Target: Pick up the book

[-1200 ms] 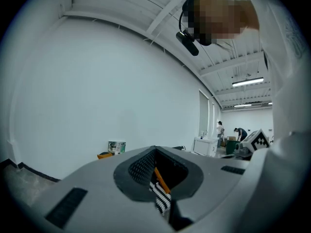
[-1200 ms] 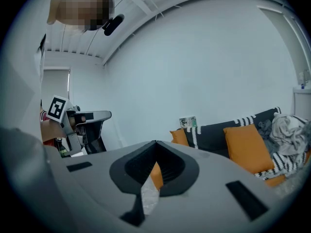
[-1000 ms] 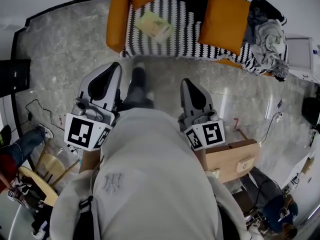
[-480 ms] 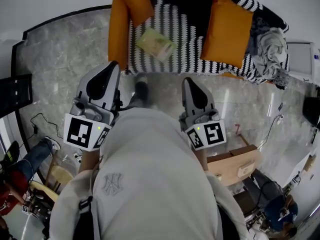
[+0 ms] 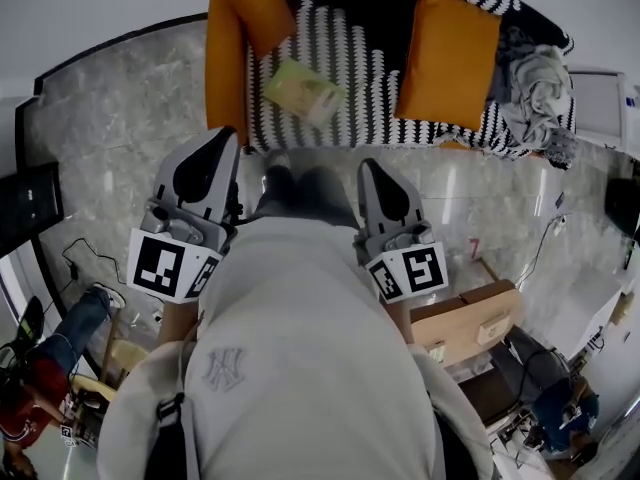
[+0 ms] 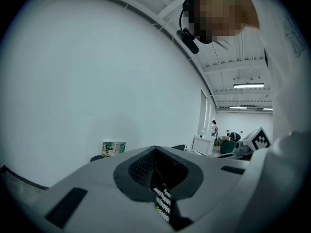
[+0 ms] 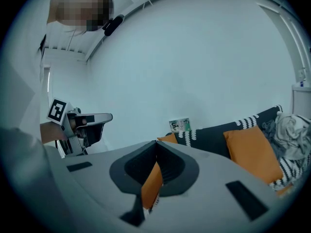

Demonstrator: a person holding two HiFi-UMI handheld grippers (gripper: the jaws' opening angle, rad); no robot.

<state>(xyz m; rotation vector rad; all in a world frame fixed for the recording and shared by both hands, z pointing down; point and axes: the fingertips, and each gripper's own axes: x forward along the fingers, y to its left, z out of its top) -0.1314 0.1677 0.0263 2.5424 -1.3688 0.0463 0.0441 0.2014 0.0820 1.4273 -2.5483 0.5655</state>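
Note:
The book point(image 5: 305, 91) is a pale green paperback lying on the black-and-white striped blanket of an orange sofa point(image 5: 225, 58). It also shows small against the white wall in the left gripper view point(image 6: 113, 148) and the right gripper view point(image 7: 180, 125). My left gripper point(image 5: 222, 140) is held in front of the body, well short of the sofa, its jaws meeting with nothing between them point(image 6: 155, 149). My right gripper point(image 5: 371, 168) hangs level with it on the other side, also shut and empty point(image 7: 156, 144). Both point toward the sofa.
Two orange cushions point(image 5: 445, 53) and a heap of grey clothes point(image 5: 540, 83) lie on the sofa to the right of the book. A cardboard box point(image 5: 465, 323) stands on the marble floor at my right. A seated person point(image 5: 50, 358) and cables are at the left.
The sofa and book have slid lower in the head view, so they are nearer. Both grippers keep their place before the body and stay shut.

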